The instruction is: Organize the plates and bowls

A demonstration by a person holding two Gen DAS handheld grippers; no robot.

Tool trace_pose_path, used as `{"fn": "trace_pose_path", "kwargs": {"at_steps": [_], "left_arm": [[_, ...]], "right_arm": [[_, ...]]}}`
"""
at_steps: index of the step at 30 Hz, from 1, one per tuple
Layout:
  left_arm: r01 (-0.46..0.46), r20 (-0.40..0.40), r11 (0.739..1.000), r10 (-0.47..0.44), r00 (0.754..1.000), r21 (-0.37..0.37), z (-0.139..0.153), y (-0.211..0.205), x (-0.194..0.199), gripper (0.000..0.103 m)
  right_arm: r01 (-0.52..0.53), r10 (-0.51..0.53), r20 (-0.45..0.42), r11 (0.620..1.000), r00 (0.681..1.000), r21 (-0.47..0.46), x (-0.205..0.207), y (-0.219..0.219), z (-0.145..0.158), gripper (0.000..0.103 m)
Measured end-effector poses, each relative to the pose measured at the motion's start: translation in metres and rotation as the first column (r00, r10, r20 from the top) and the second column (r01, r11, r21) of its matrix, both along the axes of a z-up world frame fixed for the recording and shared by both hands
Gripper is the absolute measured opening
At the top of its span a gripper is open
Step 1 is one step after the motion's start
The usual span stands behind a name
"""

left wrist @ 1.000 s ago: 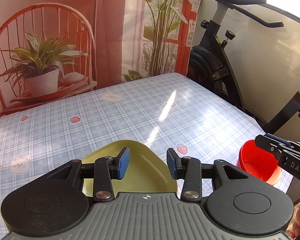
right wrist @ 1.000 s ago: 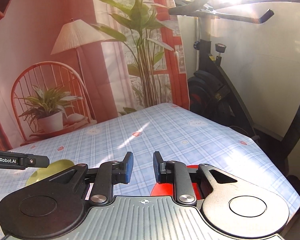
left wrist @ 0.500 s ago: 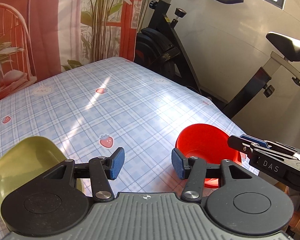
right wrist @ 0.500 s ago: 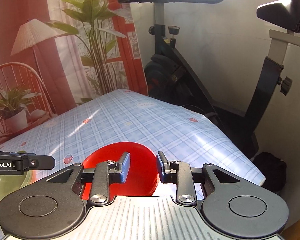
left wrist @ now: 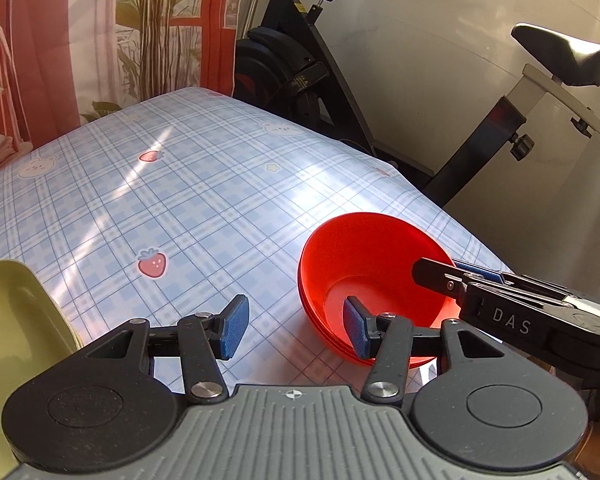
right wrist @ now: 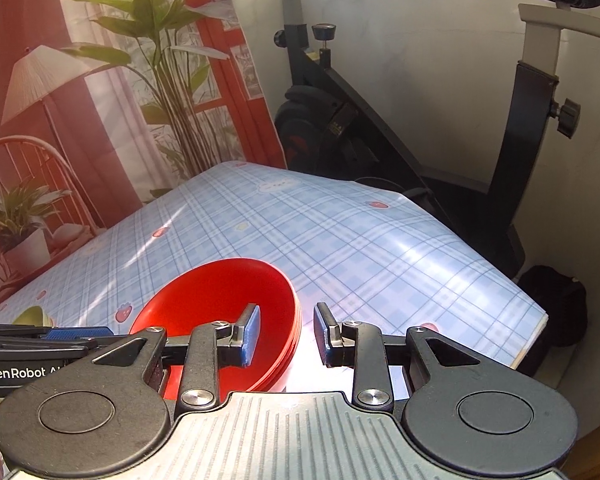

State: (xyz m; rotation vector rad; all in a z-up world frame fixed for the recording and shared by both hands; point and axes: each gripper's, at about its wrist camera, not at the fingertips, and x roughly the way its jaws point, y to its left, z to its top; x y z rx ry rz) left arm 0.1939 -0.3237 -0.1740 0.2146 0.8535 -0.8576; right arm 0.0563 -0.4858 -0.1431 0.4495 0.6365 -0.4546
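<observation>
The yellow-green dish (left wrist: 16, 332) is cut by the left edge of the left wrist view, and the left tool (left wrist: 296, 330) body hides its lower part. In the right wrist view only a small piece of it shows, too small to tell its shape. The near rim of the red bowls (right wrist: 220, 300) is hidden behind the right tool (right wrist: 286, 334). How many bowls are stacked I cannot tell.
</observation>
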Motion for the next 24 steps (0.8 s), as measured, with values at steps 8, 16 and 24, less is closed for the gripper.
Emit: {"fn": "trace_pose_path", "kwargs": {"at_steps": [8, 16, 24], "left_arm": [[-0.017, -0.088, 1.0, 0.017, 0.996, -0.002, -0.014, -0.006, 0.009, 0.054], [-0.015, -0.144, 0.999, 0.008, 0.99, -0.047, -0.022, -0.007, 0.004, 0.041], [-0.036, -0.138, 0.998, 0.03, 0.99, -0.045, -0.021, -0.003, -0.002, 0.03]], "right_arm": [[-0.011, 0.011, 0.005, 1.0, 1.0, 0.02, 0.002, 0.003, -0.002, 0.029], [-0.023, 0.023, 0.005, 0.999, 1.0, 0.036, 0.001, 0.002, -0.007, 0.026], [-0.042, 0.041, 0.014, 0.998, 0.999, 0.036, 0.003, 0.007, -0.006, 0.024]]}}
